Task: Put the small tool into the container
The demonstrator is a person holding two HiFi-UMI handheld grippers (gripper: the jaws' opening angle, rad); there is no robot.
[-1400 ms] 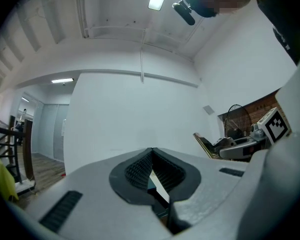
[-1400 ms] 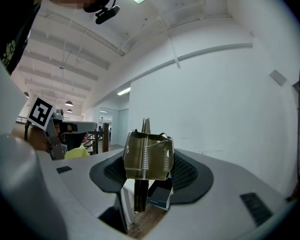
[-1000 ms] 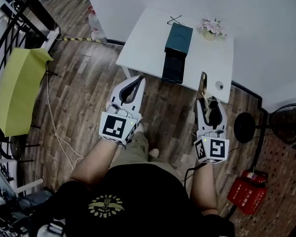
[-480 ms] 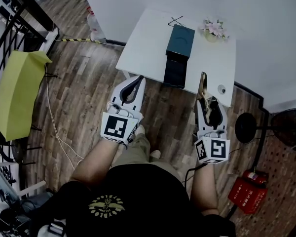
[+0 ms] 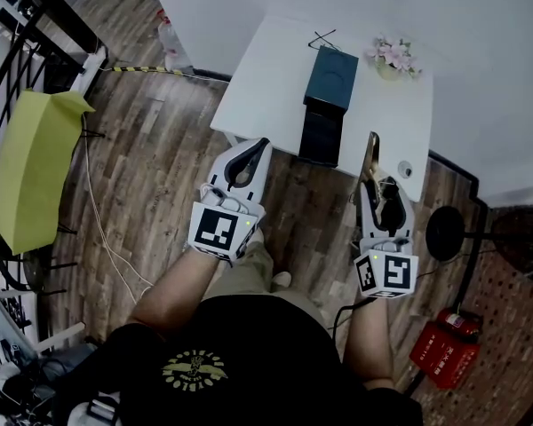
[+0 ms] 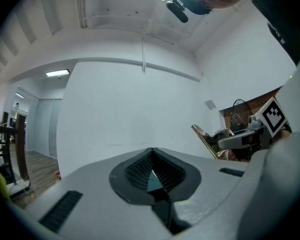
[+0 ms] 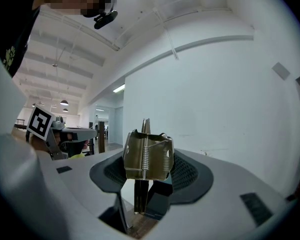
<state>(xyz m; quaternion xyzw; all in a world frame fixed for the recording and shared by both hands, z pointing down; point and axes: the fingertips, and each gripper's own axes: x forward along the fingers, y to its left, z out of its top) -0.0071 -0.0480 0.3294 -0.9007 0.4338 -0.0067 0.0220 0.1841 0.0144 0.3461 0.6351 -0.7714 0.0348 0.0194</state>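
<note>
My right tongs grip the small silvery spring-loaded metal tool, left tongs closed empty; dark teal rectangular container on the white bench not yet reached.

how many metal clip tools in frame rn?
1: the metal tool, clamped in the right gripper, just off the white table's near edge. More could be hidden inside the dark container on it.

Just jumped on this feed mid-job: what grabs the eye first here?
The right gripper stands out, its jaws clamped on a shiny metal spring tool that sticks out past them, by the front edge of the white table. A dark container sits on that table. The left gripper is shut and empty.
</note>
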